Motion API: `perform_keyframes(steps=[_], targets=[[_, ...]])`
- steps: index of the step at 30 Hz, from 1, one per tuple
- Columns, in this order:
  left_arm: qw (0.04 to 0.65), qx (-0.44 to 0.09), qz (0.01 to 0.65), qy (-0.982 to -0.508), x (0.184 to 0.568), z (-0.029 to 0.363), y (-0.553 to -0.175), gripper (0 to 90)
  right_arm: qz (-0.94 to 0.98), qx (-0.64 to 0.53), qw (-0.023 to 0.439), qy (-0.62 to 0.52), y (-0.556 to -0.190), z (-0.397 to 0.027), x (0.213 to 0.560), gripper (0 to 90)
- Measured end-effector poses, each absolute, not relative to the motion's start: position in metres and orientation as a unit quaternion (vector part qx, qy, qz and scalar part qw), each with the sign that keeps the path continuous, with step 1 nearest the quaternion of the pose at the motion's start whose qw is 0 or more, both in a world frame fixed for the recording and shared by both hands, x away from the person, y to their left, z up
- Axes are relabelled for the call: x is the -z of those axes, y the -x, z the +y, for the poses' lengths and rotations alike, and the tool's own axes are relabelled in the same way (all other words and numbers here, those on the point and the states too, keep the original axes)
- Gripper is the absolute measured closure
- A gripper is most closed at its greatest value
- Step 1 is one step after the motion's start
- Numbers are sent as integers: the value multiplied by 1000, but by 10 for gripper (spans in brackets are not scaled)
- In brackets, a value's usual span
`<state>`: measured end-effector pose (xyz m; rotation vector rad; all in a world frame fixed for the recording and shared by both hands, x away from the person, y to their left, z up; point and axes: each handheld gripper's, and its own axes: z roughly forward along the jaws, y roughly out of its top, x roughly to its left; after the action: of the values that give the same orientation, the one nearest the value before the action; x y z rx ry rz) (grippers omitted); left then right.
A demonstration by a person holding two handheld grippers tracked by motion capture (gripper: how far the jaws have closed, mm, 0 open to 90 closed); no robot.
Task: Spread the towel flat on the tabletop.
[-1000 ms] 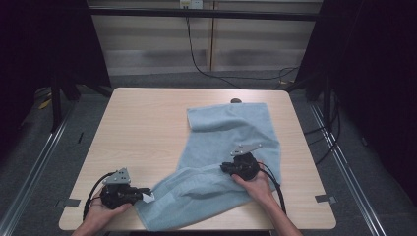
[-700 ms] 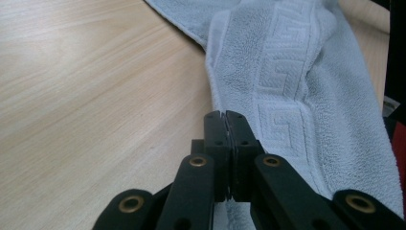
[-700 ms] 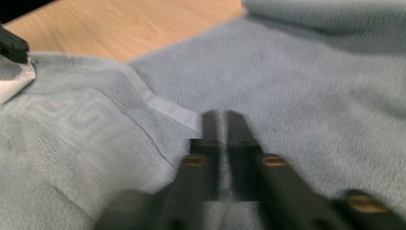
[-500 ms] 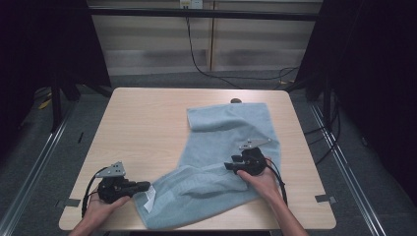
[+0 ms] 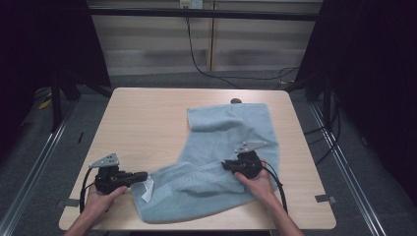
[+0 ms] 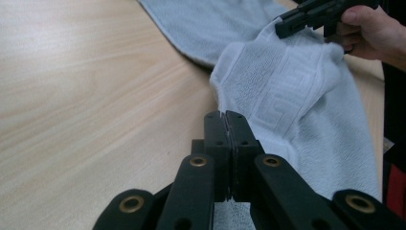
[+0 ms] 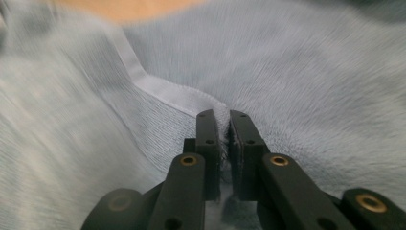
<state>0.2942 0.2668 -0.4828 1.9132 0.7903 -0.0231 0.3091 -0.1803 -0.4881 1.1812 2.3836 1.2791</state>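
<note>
A light blue towel (image 5: 231, 128) lies rumpled across the right half of the wooden table (image 5: 142, 118), with a white label (image 5: 147, 188) at its near left corner. At that corner my left gripper (image 5: 144, 174) is shut on the towel's edge; in the left gripper view its jaws (image 6: 225, 115) meet on the patterned border of the towel (image 6: 287, 96). My right gripper (image 5: 224, 164) rests on the towel's middle. Its jaws (image 7: 221, 117) have just been closing and now pinch a raised fold of the towel (image 7: 311, 72) by a hemmed edge.
A small dark disc (image 5: 236, 101) sits at the table's far edge. The left half of the table is bare wood. Dark frames and cables stand around the table, and a grey tape mark (image 5: 324, 198) lies on the floor at the near right.
My left gripper has shifted slightly away from the near edge, keeping the towel corner. The right gripper's jaws have closed on a fold; that hand has stayed in place.
</note>
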Motion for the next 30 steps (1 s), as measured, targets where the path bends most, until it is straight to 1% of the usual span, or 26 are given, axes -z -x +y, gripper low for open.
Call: perform_keyframes(steps=[3, 5, 6, 7, 9, 10, 11, 12, 13, 16, 19, 20, 22, 23, 24, 25, 27, 28, 30], targets=[[518, 5, 321, -793, 476, 265, -292, 888, 788, -461, 99, -396, -302, -192, 469, 837], [525, 8, 313, -791, 470, 264, -288, 889, 782, -476, 100, -390, -292, -201, 454, 840], [530, 9, 302, -792, 466, 262, -284, 889, 778, -490, 94, -382, -280, -207, 444, 840], [531, 8, 297, -793, 464, 261, -280, 889, 778, -490, 94, -382, -280, -207, 444, 840], [533, 18, 279, -799, 462, 255, -267, 888, 778, -497, 81, -376, -265, -212, 437, 841], [529, 21, 271, -804, 463, 253, -260, 888, 776, -502, 75, -375, -257, -216, 436, 841], [523, 27, 265, -810, 466, 251, -254, 887, 774, -508, 63, -372, -238, -222, 440, 841], [520, 32, 262, -812, 468, 249, -249, 887, 774, -508, 63, -372, -238, -222, 440, 840], [517, 43, 260, -815, 472, 247, -241, 887, 775, -506, 62, -373, -231, -223, 443, 840], [510, 55, 249, -821, 475, 247, -226, 886, 775, -505, 53, -376, -201, -231, 455, 841], [517, 76, 237, -819, 479, 252, -211, 882, 784, -492, 45, -376, -171, -239, 461, 838], [514, 76, 236, -821, 480, 253, -206, 879, 785, -490, 38, -378, -163, -241, 463, 828], [518, 82, 223, -821, 479, 255, -198, 839, 790, -480, 21, -382, -148, -247, 468, 766], [525, 76, 222, -818, 477, 257, -196, 828, 791, -477, 22, -383, -145, -249, 468, 751], [537, 80, 228, -808, 474, 259, -196, 796, 790, -477, 22, -385, -142, -251, 469, 713], [542, 81, 230, -804, 473, 260, -198, 738, 786, -479, 23, -390, -142, -254, 467, 650], [558, 91, 230, -792, 468, 261, -205, 691, 784, -481, 32, -392, -146, -257, 463, 631], [572, 94, 226, -783, 465, 263, -209, 666, 779, -486, 36, -395, -149, -258, 460, 605], [586, 92, 222, -774, 457, 266, -216, 676, 769, -501, 38, -395, -157, -259, 454, 587]])
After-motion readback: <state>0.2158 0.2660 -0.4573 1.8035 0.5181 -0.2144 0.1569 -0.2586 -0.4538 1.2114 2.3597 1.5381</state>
